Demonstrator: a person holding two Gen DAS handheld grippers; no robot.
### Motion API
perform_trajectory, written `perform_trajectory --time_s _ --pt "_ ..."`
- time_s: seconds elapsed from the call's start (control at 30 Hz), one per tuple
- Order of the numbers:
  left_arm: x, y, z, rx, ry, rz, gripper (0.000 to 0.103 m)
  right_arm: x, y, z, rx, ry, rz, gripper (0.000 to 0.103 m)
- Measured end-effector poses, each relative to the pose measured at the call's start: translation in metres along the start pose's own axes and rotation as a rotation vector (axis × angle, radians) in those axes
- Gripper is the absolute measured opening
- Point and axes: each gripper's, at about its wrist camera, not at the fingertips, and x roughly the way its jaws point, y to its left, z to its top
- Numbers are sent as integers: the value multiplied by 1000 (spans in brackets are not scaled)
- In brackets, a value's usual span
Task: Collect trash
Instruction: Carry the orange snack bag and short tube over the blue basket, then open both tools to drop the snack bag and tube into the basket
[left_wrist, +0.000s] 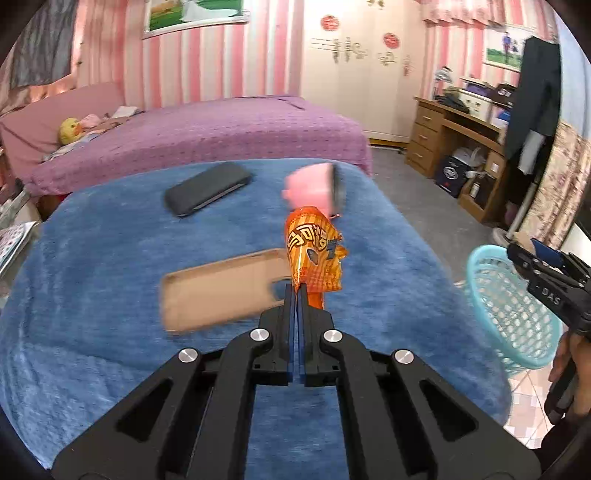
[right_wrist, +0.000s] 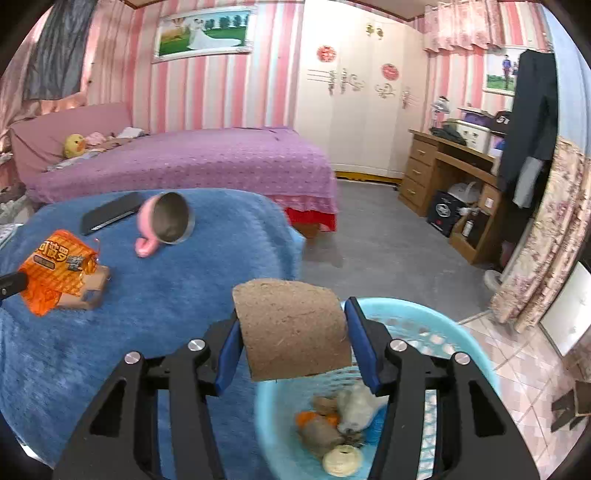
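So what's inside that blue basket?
The basket holds crumpled scraps and a pale round ball. The brown piece in the right gripper hides its far side.

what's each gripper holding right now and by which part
The left gripper pinches the orange snack wrapper by its bottom edge. The right gripper clamps the brown cardboard piece across its side edges.
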Motion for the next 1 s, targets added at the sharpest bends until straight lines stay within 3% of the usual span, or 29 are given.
perform_trajectory --time_s 0.6,0.9,0.97,1.0 --pt "33 -186 0 209 -8 -245 0 11 -116 -22 170 39 -141 52" --pt "60 -236 -8 267 9 -276 0 4 -138 -31 218 22 -144 52" --pt "66 -241 -8 272 7 -262 5 3 -141 -33 223 19 -141 52" --pt "68 -244 -7 275 10 -256 21 3 -142 -33 225 20 -138 52"
